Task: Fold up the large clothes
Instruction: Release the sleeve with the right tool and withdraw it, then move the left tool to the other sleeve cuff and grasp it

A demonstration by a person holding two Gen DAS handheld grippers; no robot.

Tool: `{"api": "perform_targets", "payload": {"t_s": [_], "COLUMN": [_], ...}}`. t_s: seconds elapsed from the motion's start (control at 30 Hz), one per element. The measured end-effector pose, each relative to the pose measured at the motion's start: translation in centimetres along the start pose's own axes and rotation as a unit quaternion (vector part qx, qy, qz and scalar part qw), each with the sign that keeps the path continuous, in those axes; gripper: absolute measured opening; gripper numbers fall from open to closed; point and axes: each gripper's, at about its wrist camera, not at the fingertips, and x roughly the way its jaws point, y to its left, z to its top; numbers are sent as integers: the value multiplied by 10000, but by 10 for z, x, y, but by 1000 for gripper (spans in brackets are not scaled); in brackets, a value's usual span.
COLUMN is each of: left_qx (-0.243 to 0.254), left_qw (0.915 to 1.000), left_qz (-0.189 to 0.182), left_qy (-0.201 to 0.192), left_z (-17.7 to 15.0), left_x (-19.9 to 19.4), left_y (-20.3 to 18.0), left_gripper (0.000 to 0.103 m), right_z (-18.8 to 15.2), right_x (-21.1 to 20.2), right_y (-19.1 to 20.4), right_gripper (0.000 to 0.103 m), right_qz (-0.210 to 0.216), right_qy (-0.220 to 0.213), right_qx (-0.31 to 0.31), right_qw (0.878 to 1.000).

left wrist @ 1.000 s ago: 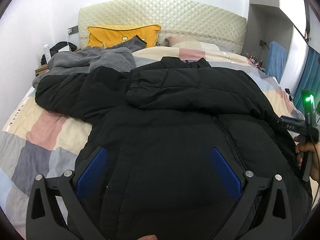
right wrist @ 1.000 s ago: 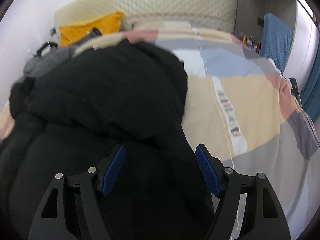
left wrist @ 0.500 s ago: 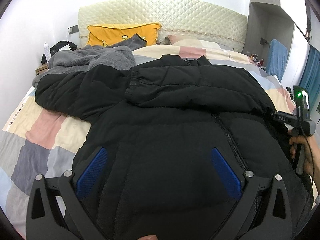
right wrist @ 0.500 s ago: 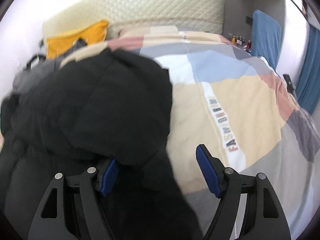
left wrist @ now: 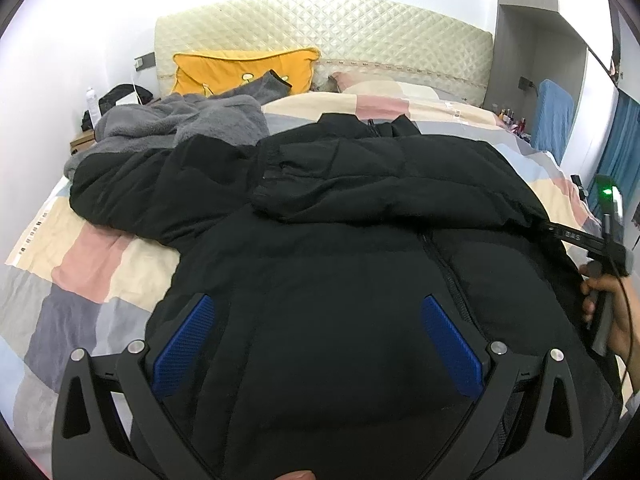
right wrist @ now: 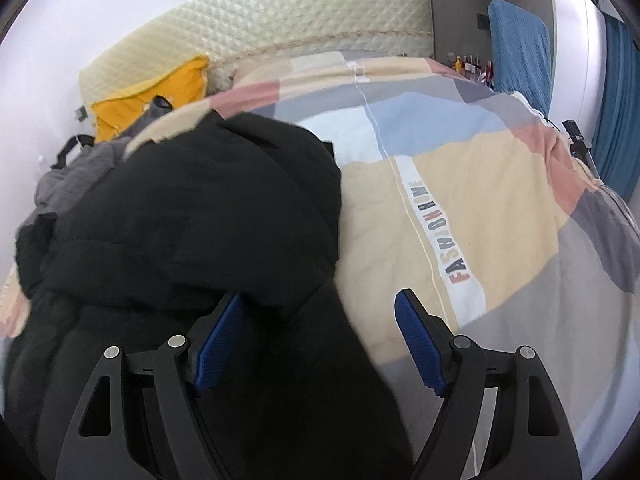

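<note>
A large black puffer jacket (left wrist: 340,248) lies front-up on the bed, its right sleeve folded across the chest and its left sleeve spread out to the left. My left gripper (left wrist: 316,344) is open above the jacket's lower front, blue pads wide apart. My right gripper (right wrist: 320,336) is open at the jacket's right edge (right wrist: 192,220), with black fabric between its fingers. The right gripper also shows in the left wrist view (left wrist: 600,240), held by a hand at the jacket's right side.
A patchwork quilt (right wrist: 460,184) covers the bed. A grey fleece garment (left wrist: 180,120) and a yellow pillow (left wrist: 240,70) lie near the quilted headboard (left wrist: 340,36). A blue towel (right wrist: 520,48) hangs at the right wall by blue curtains.
The right gripper has swung to the right, off the jacket body to its right edge, so more quilt shows. The left gripper has hardly moved.
</note>
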Motion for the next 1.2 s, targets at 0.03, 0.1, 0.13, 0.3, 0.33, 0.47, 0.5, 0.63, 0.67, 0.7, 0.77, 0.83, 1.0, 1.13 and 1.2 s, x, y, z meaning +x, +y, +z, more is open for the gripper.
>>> {"api": "perform_targets", "payload": {"t_s": [0.03,0.1,0.13,0.3,0.33,0.47,0.5,0.63,0.67,0.7,0.77,0.83,1.0,1.13,1.2], "left_qx": [-19,-53,-57,-1,8,97,120,127,129,131,129,124,22,-124,-189], "left_qw": [10000,10000,10000,9999,9999,9996,9994,9991,9991,9990,9990,9990,9991,9990,9990], "left_qz": [-5,-7,5,40,17,-57,-67,-150,-164,-186,-202,-231,-277,-295,-247], "left_qy": [-4,-2,-16,-128,-154,-262,-303,-371,-372,-372,-371,-356,-314,-301,-308], "left_z": [0,2,2,1,1,-2,-3,-8,-9,-10,-13,-15,-16,-11,-2], "left_x": [-3,-9,-13,-34,-38,-55,-60,-73,-75,-77,-80,-83,-89,-93,-95], "left_y": [0,-1,-1,-7,-9,-18,-20,-26,-27,-29,-31,-32,-27,-14,-5], "left_gripper": [103,103,103,103,103,103,103,103,103,103,103,103,103,103,103], "right_z": [-1,-1,0,-3,-6,-25,-31,-50,-56,-60,-70,-81,-108,-113,-112], "right_x": [-12,-35,-48,-110,-121,-159,-168,-192,-198,-202,-212,-223,-239,-237,-235], "right_y": [3,10,14,36,41,50,51,56,59,61,68,73,82,85,86], "right_gripper": [77,77,77,77,78,79,80,80,80,80,81,81,84,85,85], "right_qz": [80,197,243,479,526,563,576,694,703,696,692,733,808,780,858], "right_qy": [-56,-159,-235,-672,-750,-1007,-1073,-1227,-1270,-1307,-1385,-1447,-1532,-1531,-1556], "right_qx": [34,45,26,-247,-281,-367,-369,-390,-430,-475,-595,-701,-848,-949,-929], "right_qw": [9999,9997,9994,9963,9954,9926,9919,9892,9885,9878,9862,9843,9812,9805,9797]}}
